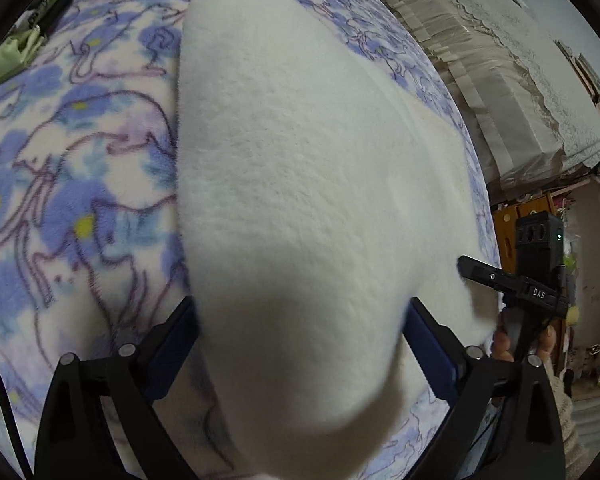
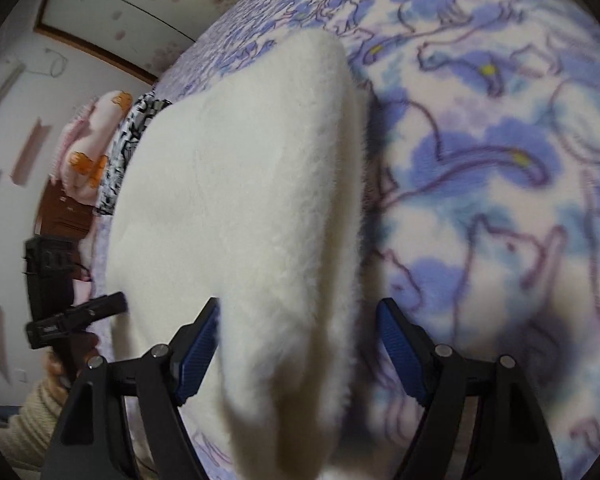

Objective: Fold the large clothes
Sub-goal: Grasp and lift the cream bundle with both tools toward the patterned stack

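A large white fleecy garment (image 1: 300,160) lies folded on a bed covered by a blue-and-white floral blanket (image 1: 80,152). My left gripper (image 1: 302,344) is open, its blue-padded jaws spread wide on either side of the garment's near end, which bulges up between them. My right gripper (image 2: 300,344) is open too, its jaws spread around the garment's (image 2: 240,200) other near corner. Neither pair of pads presses the cloth. The right gripper also shows at the garment's right edge in the left wrist view (image 1: 466,266), and the left gripper shows in the right wrist view (image 2: 118,302).
The floral blanket (image 2: 500,160) fills the bed around the garment. A lace-covered surface (image 1: 520,80) and wooden furniture (image 1: 508,224) stand to the right of the bed. A pink plush item (image 2: 96,140) and a black-and-white cloth (image 2: 132,148) lie at the far end.
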Tool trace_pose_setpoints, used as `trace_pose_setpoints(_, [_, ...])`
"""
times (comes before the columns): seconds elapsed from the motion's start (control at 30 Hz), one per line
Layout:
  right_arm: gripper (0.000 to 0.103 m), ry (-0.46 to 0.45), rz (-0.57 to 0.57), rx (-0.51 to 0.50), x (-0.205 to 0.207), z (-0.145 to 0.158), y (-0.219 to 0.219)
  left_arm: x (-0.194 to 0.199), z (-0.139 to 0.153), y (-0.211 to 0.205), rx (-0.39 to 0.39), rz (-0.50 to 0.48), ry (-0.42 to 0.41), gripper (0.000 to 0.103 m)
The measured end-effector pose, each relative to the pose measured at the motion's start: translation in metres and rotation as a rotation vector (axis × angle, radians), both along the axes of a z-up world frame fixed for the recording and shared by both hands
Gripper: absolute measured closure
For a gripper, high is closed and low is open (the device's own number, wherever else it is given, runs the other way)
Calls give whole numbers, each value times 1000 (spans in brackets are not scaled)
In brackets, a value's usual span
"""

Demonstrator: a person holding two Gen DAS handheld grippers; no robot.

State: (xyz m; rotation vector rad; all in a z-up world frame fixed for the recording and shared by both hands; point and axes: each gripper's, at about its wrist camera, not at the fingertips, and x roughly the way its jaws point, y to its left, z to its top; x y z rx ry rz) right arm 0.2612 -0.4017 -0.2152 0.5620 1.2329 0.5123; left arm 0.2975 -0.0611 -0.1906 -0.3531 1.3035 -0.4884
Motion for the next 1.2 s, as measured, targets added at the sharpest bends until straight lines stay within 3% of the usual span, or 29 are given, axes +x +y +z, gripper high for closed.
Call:
trace_pose_setpoints(0.13, [14,0,17,81,13,-12,6,7,-11,-5,-29,-16,-3,0])
trace_pose_setpoints(0.5, [15,-40,70,71,31,-11,35,14,-18,-10,-38,-27,12,0])
trace_pose_setpoints(0.73, [37,-70,36,72,22,-3,28,20,-12,-28,-4,20,-8,1])
trace_pose_setpoints(0.97, [54,-97,-12,55,5,16,28,4,21,-39,113,50,-121,27])
trace_pose_setpoints(1.2, [58,-95,-4,56,-40,32,54,-32,56,-15,176,26,-180,34])
